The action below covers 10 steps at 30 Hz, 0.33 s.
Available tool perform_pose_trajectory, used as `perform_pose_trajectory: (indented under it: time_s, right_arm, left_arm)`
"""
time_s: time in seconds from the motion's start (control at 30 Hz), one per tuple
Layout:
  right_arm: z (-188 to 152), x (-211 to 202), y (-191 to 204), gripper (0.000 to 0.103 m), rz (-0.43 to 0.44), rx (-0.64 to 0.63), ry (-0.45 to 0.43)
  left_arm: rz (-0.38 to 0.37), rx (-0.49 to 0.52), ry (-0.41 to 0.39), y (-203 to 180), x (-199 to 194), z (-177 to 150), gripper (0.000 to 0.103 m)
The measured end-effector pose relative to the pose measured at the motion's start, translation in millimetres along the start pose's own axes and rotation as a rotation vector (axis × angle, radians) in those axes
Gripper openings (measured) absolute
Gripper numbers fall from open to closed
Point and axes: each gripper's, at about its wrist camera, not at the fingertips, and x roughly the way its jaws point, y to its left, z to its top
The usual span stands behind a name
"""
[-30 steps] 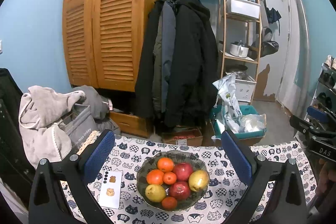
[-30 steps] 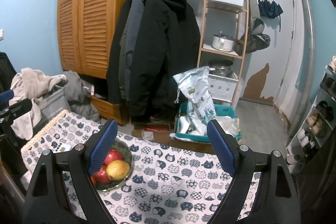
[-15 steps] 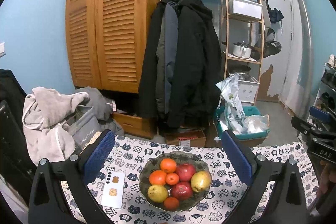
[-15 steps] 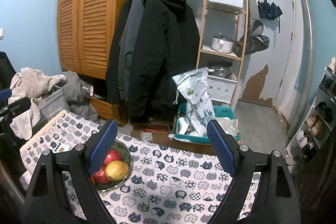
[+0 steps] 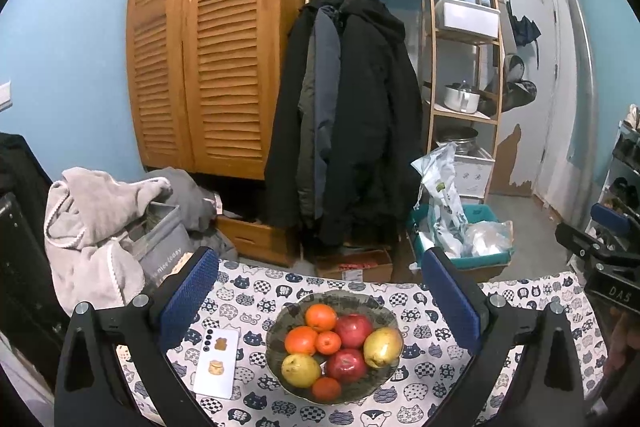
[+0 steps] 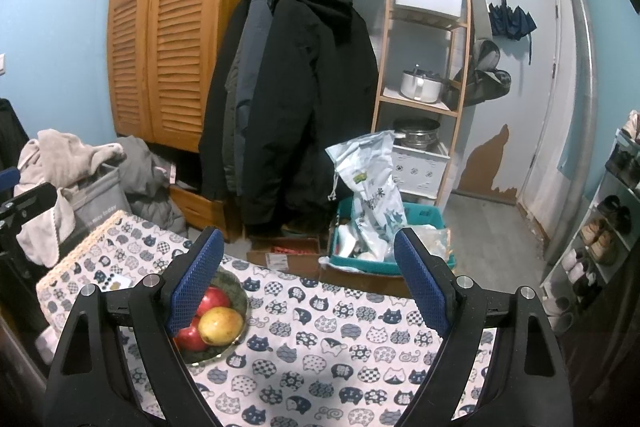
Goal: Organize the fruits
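A dark glass bowl point(image 5: 280, 323) stands on the cat-print tablecloth point(image 5: 256, 303). It holds several oranges point(image 5: 321, 317), two red apples point(image 5: 353, 330) and two yellow pears point(image 5: 382, 342). My left gripper point(image 5: 320, 291) is open and empty, held above the bowl, its blue pads either side of it. My right gripper point(image 6: 308, 279) is open and empty over bare cloth to the right of the bowl point(image 6: 237, 291); a pear point(image 6: 221, 320) and an apple point(image 6: 214, 299) show beside its left pad. The right gripper's body shows at the right edge of the left wrist view.
A white phone point(image 5: 216, 361) lies on the cloth left of the bowl. Beyond the table's far edge are cardboard boxes point(image 5: 352, 263), a teal bin point(image 6: 436, 223) with bags, hanging coats point(image 5: 352, 115), a wooden wardrobe point(image 5: 208, 67), shelves point(image 6: 424, 67), and laundry point(image 5: 92, 219) at left.
The left wrist view has shifted slightly: the bowl sits a touch further right and the room has dropped a little. The right wrist view is nearly unchanged. Both grippers stay open.
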Motion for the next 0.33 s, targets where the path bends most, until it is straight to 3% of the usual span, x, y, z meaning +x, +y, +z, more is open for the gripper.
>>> perform_pose_trajectory:
  time_s: [0.33]
  right_arm:
    - [-0.3,0.1,-2.0,0.086,0.000,-0.002,-0.001]
  left_arm:
    - [0.004,0.019,-0.010,-4.3,-2.2,-0.9,0.102]
